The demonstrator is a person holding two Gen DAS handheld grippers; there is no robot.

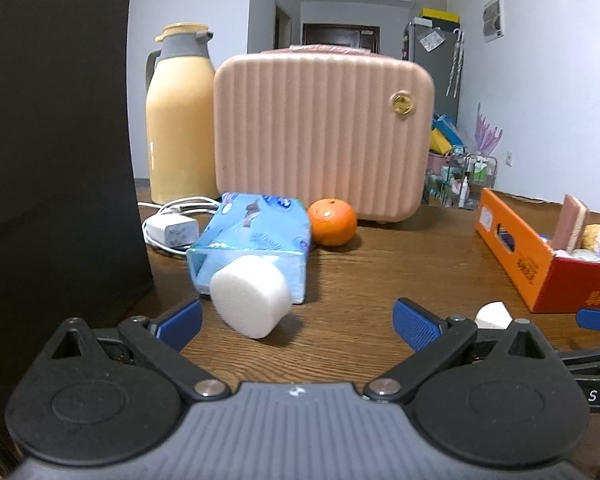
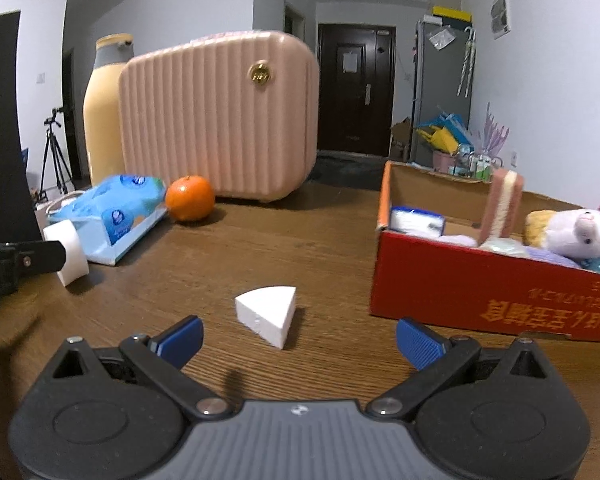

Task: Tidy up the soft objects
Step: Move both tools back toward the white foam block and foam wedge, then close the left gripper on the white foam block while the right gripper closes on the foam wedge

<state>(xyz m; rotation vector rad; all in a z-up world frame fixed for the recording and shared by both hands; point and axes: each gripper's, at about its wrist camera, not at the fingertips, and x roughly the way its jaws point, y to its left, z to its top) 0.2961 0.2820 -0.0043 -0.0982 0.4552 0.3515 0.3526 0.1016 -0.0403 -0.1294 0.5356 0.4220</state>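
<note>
Because the round white foam disc (image 1: 251,298) leans on the blue plastic tissue pack (image 1: 256,236), your left gripper (image 1: 298,322) waits with fingers spread wide and empty, the disc at its eleven o'clock, not yet between the pads. The orange-and-red cardboard box (image 1: 516,248) at three o'clock is cut off by the frame edge.

From the right wrist, your right gripper (image 2: 299,338) is equally wide and empty, the white foam wedge (image 2: 269,312) just ahead at twelve o'clock, apart from the pads. The box (image 2: 460,280) at two o'clock already holds a plush toy (image 2: 580,232); its other contents are hard to make out.
</note>
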